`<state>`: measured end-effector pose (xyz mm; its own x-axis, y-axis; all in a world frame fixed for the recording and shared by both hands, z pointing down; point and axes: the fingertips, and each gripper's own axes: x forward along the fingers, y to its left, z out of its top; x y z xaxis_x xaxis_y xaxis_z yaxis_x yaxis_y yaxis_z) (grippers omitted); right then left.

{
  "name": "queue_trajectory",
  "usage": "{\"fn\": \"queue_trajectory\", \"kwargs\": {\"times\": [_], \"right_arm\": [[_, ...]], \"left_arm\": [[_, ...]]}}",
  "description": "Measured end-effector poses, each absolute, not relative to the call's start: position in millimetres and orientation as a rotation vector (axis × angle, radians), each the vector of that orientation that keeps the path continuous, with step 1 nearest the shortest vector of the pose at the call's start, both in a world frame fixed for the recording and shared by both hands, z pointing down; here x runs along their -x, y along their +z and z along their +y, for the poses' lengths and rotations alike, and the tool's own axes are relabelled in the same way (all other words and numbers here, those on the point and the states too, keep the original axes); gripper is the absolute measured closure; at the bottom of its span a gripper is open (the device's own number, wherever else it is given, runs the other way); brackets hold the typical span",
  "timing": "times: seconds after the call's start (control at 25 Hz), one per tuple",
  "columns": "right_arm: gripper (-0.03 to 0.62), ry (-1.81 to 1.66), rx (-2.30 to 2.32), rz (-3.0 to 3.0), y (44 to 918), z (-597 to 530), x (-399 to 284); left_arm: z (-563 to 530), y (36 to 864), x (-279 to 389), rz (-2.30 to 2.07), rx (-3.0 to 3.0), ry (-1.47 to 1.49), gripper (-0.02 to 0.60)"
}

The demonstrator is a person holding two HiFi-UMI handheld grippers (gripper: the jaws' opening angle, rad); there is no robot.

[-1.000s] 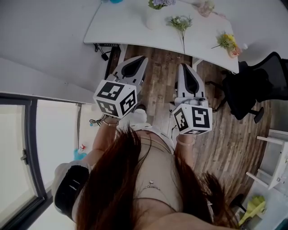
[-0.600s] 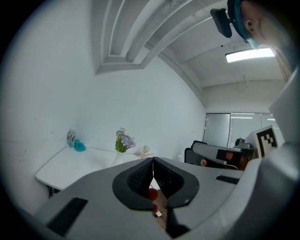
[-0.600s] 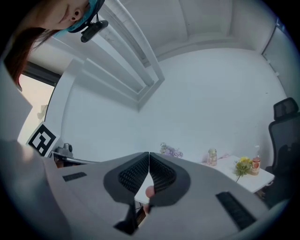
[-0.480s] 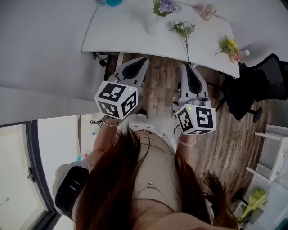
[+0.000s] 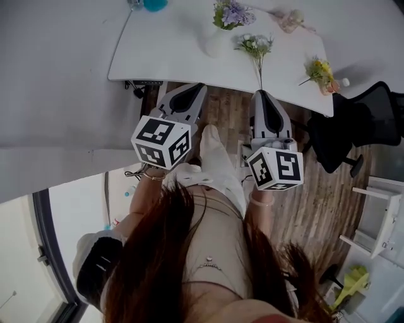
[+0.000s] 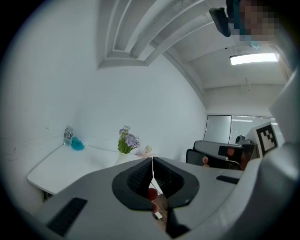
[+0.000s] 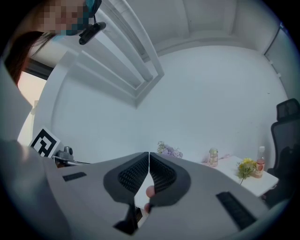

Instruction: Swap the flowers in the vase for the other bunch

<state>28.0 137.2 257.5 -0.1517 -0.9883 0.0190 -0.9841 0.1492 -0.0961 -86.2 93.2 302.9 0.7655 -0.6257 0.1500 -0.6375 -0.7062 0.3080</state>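
**A:** so what's the situation with the grippers?

**B:** both are empty, jaws pressed tight together. The left gripper and right gripper are held side by side over the wood floor, by the near edge of the white table.

**A:** and the flowers?

**B:** the purple flowers stand in the white vase on the table. A white-green bunch lies flat just right of it, and a yellow bunch sits further right.
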Motion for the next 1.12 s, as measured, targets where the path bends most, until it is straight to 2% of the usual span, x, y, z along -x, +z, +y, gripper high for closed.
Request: {"fn": "queue_trajectory", "kwargs": {"times": [0.92, 1.12], "right_arm": [[0.566, -0.188, 1.917, 2.401, 265, 5, -70], [0.565, -0.214, 1.893, 2.418, 268, -20, -80]], "left_arm": [[-26, 318, 40, -0.981, -2.607, 0.087, 0.575], [-47, 315, 29, -0.956, -2.609, 0.046, 0.536]]}}
